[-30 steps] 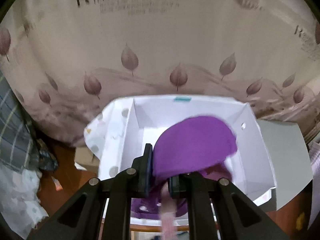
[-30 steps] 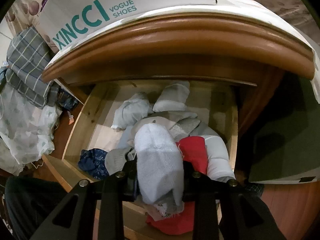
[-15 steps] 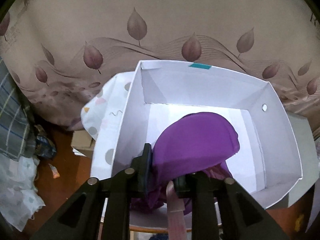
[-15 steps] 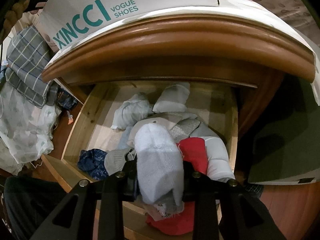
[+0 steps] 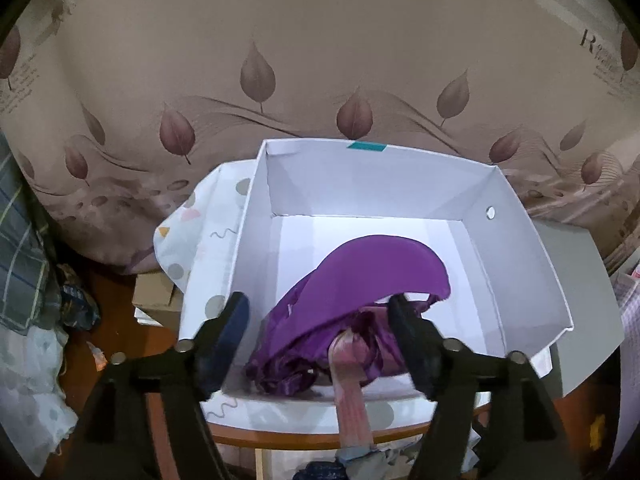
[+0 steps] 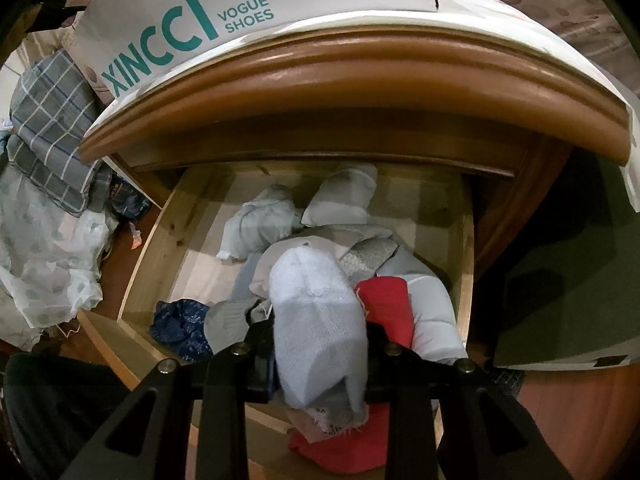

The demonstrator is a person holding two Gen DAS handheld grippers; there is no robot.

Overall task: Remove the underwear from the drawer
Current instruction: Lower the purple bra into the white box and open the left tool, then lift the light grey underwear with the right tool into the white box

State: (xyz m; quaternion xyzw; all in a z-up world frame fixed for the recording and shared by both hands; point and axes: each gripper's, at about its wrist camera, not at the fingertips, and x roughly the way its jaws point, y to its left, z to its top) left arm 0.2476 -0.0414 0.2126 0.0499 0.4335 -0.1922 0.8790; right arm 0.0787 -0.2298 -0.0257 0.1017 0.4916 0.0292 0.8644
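Leaf-patterned bedding (image 5: pixel 320 60), printed with script of which "passing through" can be read, is seen behind the white shoe box (image 5: pixel 516 248). "XINCCI VOGUE SHOES" is printed on the box's side (image 6: pixel 240 12). Inside the box, purple underwear (image 5: pixel 360 280) is seen between the opening jaws of the left gripper (image 5: pixel 318 312), the left pad clear of it. Below the box, over the open drawer (image 6: pixel 160 248), a white garment (image 6: pixel 316 320) is clamped by the right gripper (image 6: pixel 320 340).
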